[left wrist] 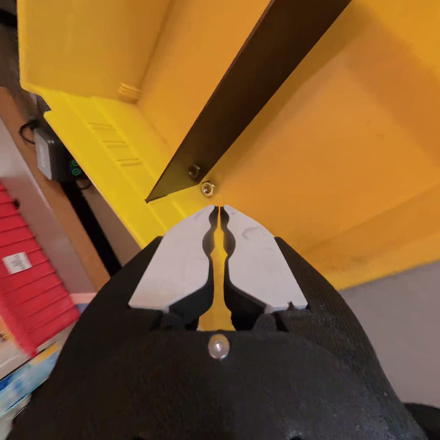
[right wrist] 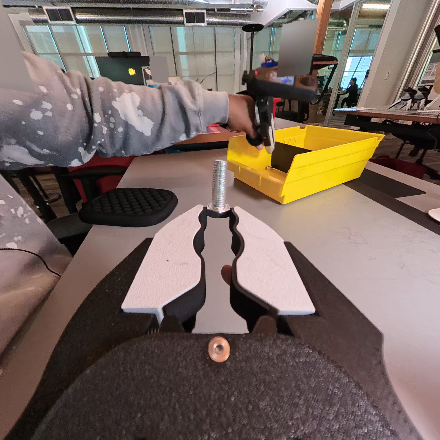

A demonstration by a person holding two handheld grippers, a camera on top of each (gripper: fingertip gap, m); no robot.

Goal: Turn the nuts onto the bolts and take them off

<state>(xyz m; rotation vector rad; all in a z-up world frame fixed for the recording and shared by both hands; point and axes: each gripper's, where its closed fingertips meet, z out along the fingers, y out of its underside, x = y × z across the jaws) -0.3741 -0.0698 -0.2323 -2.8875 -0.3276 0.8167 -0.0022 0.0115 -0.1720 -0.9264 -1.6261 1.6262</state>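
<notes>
Grey table (right wrist: 345, 238) fills the lower half of the right wrist view; open office with windows behind, blurred patches over parts of it.

Yellow plastic bin (right wrist: 309, 171) sits on the table at about 1 o'clock from the right gripper, well apart from it. A black divider panel (right wrist: 285, 157) stands upright inside the bin. In the left wrist view the same bin (left wrist: 333, 166) fills most of the picture, the divider (left wrist: 238, 107) running from 1 o'clock down toward centre.

Person's sleeve (right wrist: 107, 123), grey with pale splotches, reaches across from 9 o'clock; the hand (right wrist: 240, 116) holds the left gripper (right wrist: 270, 148) pointed down into the bin, tips just in front of the divider.

Black padded armrest (right wrist: 129, 206) at 10 o'clock, off the table's left edge.

Right gripper (right wrist: 218, 210): jaws partly closed, clamped on the hex head of a silver bolt (right wrist: 219, 184). Bolt stands upright, threads up, bare of any nut.

Left gripper (left wrist: 219, 207): jaws nearly together, only a thin slit between the tips, nothing held.

Brass-coloured nut (left wrist: 207, 188) lies on the bin floor at the divider's lower corner, just beyond the left gripper's tips at 12 o'clock, not touched. A dim reflection of it shows on the divider face. The same nut (right wrist: 269, 168) is a small speck in the right wrist view.
</notes>
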